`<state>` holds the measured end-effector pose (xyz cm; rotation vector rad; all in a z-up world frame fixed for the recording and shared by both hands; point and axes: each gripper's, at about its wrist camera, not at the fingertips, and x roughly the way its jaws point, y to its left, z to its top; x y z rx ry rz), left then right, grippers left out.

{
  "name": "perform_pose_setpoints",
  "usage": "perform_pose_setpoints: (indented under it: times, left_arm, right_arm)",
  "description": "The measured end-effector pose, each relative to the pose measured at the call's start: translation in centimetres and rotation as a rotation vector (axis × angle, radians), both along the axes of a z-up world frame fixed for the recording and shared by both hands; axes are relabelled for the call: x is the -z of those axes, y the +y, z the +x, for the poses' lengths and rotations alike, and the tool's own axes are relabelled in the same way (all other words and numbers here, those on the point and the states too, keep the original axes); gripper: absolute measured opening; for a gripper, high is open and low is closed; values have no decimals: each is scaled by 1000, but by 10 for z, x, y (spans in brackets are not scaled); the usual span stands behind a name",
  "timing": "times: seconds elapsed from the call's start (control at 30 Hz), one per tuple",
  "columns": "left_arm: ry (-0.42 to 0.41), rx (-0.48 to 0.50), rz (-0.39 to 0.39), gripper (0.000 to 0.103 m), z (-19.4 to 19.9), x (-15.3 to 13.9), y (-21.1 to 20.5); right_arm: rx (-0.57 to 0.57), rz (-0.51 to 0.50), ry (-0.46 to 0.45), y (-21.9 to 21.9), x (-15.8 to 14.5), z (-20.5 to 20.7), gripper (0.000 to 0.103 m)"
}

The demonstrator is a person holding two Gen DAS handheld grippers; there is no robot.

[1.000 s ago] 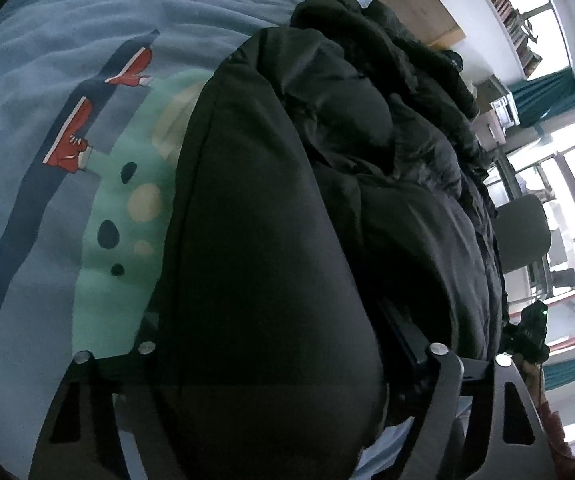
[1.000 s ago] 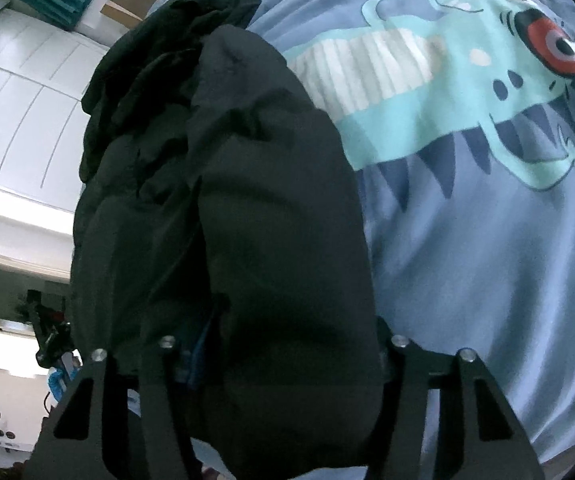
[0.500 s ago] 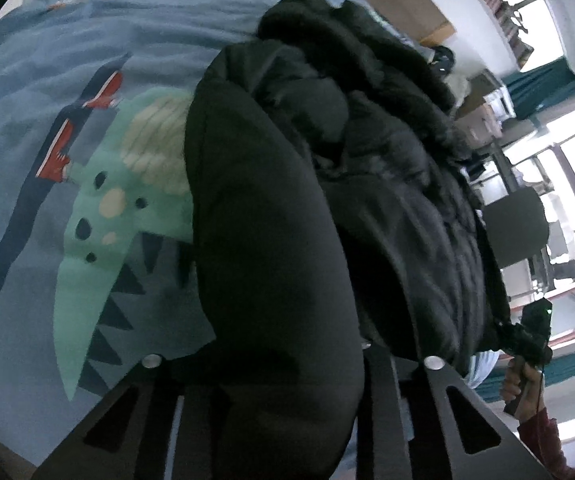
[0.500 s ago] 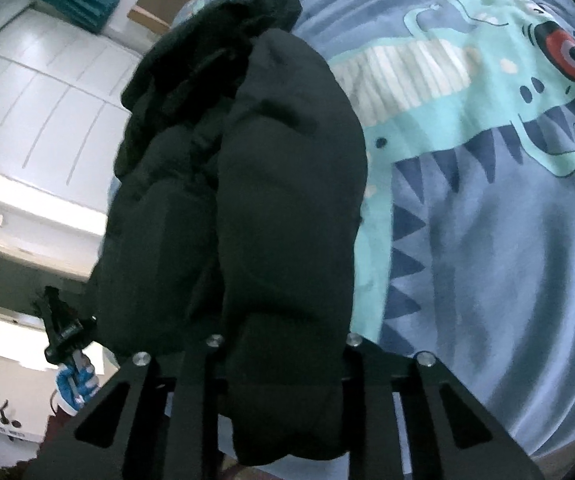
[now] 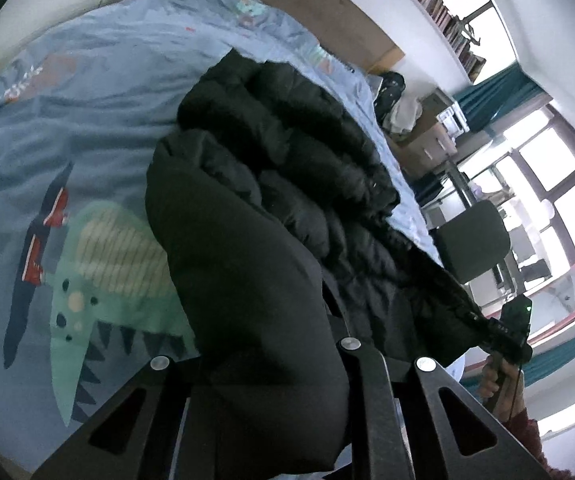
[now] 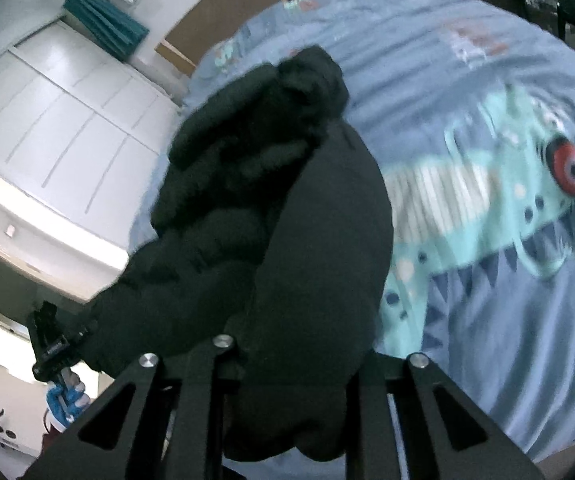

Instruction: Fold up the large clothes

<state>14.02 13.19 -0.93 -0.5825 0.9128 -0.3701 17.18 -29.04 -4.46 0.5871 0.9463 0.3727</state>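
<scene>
A bulky black padded jacket (image 5: pixel 271 216) fills the middle of both views, one end clamped in the left gripper (image 5: pixel 263 368), the other in the right gripper (image 6: pixel 291 356), its far end on the bed's blue dinosaur-print cover (image 5: pixel 87 128). A grey chair (image 5: pixel 473 240) and bright windows (image 5: pixel 547 184) sit at 3 o'clock. Since a second ago both grippers have closed on the fabric and lifted it, and more cover shows beneath

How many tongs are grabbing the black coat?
2. The left tongs pinch one end of the black coat; the right tongs pinch the other end.
</scene>
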Motion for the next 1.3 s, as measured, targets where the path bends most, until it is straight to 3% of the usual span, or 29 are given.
perform_pose_setpoints:
  times: [0.23, 0.5, 0.73, 1.07, 1.3]
  left_arm:
    - [-44, -27, -10, 14, 19, -36, 7]
    - [-93, -66, 28, 15, 54, -78, 29]
    - [-116, -113, 17, 15, 95, -97, 45]
    - [-125, -188, -8, 15, 177, -104, 74]
    - [-137, -182, -21, 15, 277, -84, 81]
  right_arm:
    - [91, 58, -46, -10, -44, 28, 16]
    - [118, 28, -87, -12, -87, 66, 16]
    - [168, 38, -113, -20, -114, 108, 16]
    - [269, 150, -136, -51, -119, 177, 16]
    - [309, 168, -138, -60, -109, 259, 16]
